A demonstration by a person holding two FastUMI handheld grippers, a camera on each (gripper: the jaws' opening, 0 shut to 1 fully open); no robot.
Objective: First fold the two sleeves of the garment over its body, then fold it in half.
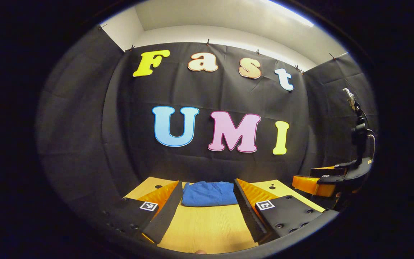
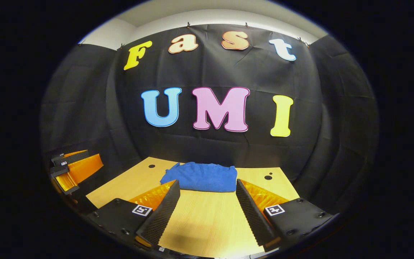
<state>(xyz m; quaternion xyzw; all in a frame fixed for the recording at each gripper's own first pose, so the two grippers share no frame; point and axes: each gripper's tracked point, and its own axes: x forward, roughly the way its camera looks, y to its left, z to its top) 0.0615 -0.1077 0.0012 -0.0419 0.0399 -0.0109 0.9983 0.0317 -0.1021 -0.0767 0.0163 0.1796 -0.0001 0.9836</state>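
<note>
Table (image 2: 207, 219): one folded garment (image 2: 201, 177), two grippers agape.

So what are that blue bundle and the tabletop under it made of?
The blue folded garment looks like soft, matte knit or fleece cloth: its surface is fuzzy, its edges rounded and it has no shine. The table looks like light wood or wood-look laminate: pale yellow with fine straight grain and a smooth, faintly glossy finish. Which one, I cannot tell.

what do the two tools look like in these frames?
Both match. The left tool has two long wedge-shaped fingers with ribbed inner faces, orange side panels and dark bolted mounts, each carrying a small square black-and-white marker. The right tool is built the same, with a marker on each mount. No cables or sleeves are visible on either.
</note>
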